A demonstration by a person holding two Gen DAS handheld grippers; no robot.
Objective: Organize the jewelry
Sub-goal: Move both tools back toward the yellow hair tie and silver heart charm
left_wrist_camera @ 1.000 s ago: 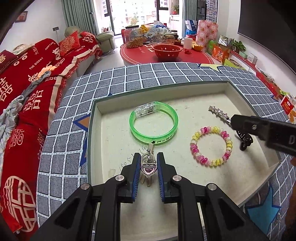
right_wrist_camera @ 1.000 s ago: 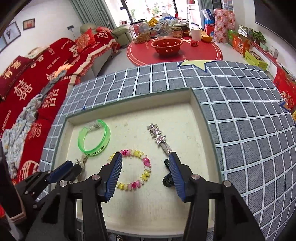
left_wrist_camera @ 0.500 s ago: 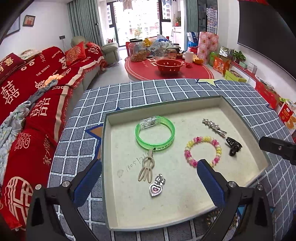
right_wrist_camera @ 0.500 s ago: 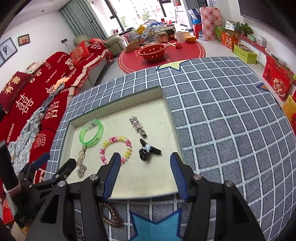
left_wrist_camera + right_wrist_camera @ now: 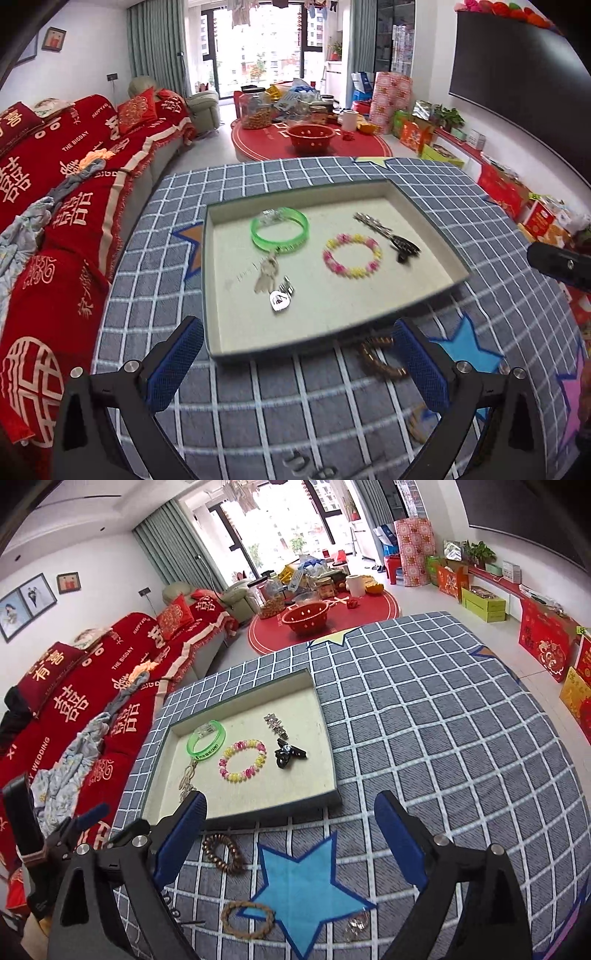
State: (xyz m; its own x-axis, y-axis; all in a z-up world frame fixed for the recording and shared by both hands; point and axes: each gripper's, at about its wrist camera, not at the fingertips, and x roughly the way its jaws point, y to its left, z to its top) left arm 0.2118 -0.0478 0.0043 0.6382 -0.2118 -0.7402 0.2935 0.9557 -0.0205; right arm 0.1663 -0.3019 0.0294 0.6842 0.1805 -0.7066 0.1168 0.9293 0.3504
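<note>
A shallow tray (image 5: 210, 280) (image 5: 325, 716) holds a green bangle (image 5: 279, 229) (image 5: 206, 738), a pink-yellow bead bracelet (image 5: 352, 255) (image 5: 242, 760), a silver star clip (image 5: 371, 222) (image 5: 275, 724), a black claw clip (image 5: 405, 248) (image 5: 289, 754) and a heart pendant (image 5: 279, 298) with a beige clip (image 5: 266, 273). My left gripper (image 5: 295, 369) is open and empty, in front of the tray. My right gripper (image 5: 291, 845) is open and empty above the cloth. A brown bead bracelet (image 5: 376, 360) (image 5: 223, 853), a woven ring (image 5: 248, 918) and a small silver piece (image 5: 356, 925) lie on the cloth.
The tray sits on a grey checked tablecloth (image 5: 443, 738) with blue star patches (image 5: 306, 882). A red sofa (image 5: 55, 206) runs along the left. A red round table (image 5: 314, 144) with a red bowl stands behind. Boxes line the right wall.
Both grippers have drawn back and up from the tray. The left one let go of the heart pendant, which now lies in the tray. The right jaws have opened wider.
</note>
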